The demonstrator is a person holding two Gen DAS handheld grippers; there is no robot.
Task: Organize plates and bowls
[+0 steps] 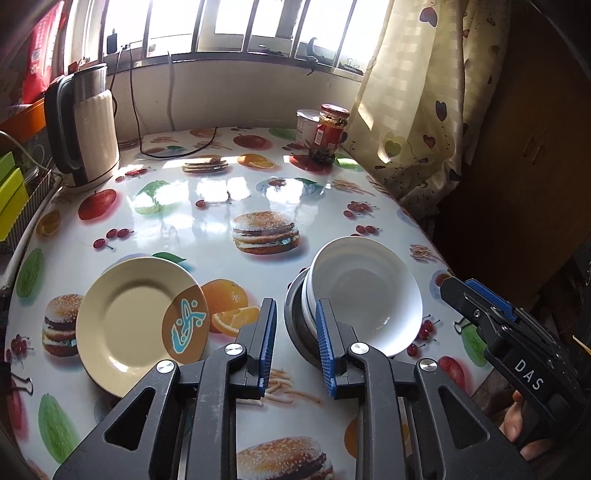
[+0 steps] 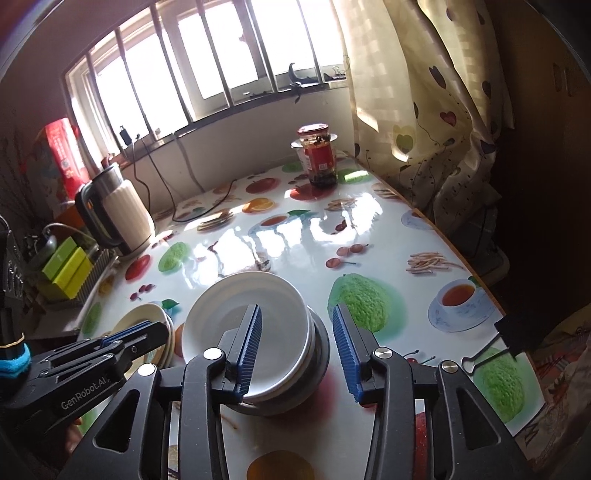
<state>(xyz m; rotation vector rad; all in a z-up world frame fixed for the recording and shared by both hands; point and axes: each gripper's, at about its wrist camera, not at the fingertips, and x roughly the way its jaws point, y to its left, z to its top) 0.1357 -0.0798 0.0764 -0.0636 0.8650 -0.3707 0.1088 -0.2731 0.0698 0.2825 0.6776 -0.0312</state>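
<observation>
Both empty and part-open: left gripper, right gripper. Ought to back straight off the stacked bowls, no rim nudges.

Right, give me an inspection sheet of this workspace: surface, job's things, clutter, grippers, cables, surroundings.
Surface: table under a glossy food-print cover, with window glare.
Job's things: cream plate lies flat at the near left; white bowl sits tilted on top of a bowl stack with a grey one at the bottom.
Clutter: kettle, red-labelled jar with a white tub behind it, green boxes, binder clip on the table edge.
Grippers: left gripper open, nothing between the jaws; right gripper open, nothing gripped.
Cables: black cable trails across the far tabletop.
Surroundings: barred window, heart-print curtain.
</observation>
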